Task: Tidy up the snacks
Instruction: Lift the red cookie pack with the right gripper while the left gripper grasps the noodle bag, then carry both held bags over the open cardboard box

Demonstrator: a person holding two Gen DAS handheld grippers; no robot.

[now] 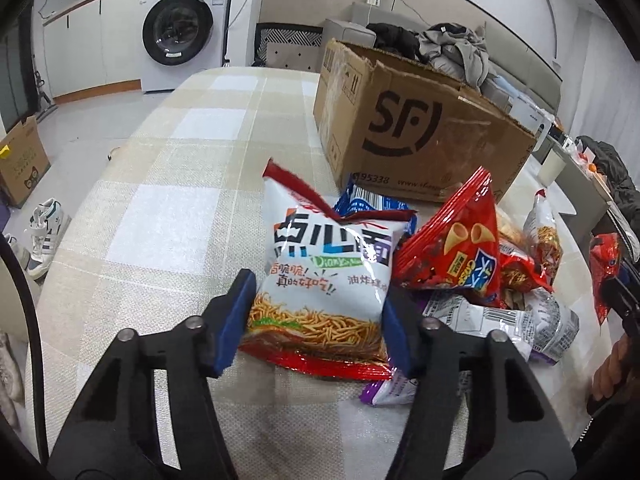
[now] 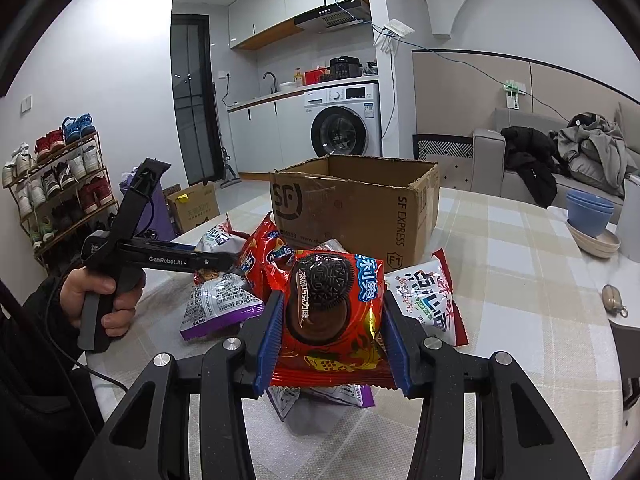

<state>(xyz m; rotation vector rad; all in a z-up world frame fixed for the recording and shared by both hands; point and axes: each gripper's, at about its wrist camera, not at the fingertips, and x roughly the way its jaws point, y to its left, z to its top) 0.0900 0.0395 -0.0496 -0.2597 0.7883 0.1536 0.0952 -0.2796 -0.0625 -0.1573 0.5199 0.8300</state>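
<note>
While your left gripper clamps its blue pads on the white crinkly noodle-snack bag with red ends, your right gripper is clamped on the red foil chocolate-cookie packet, lifted clear of the pile. Both bags sit nearest you, above the beige checked tablecloth. Just beyond lie the loose snacks: a red cone-crisp bag, a silver-and-purple packet and a second white noodle bag. Behind them stands the open brown cardboard shipping box, apparently the place to put them. You are at the pick-up step. Next, I judge, you need to lift the noodle bag free of its neighbours, carry each bag over the box rim and release inside.
</note>
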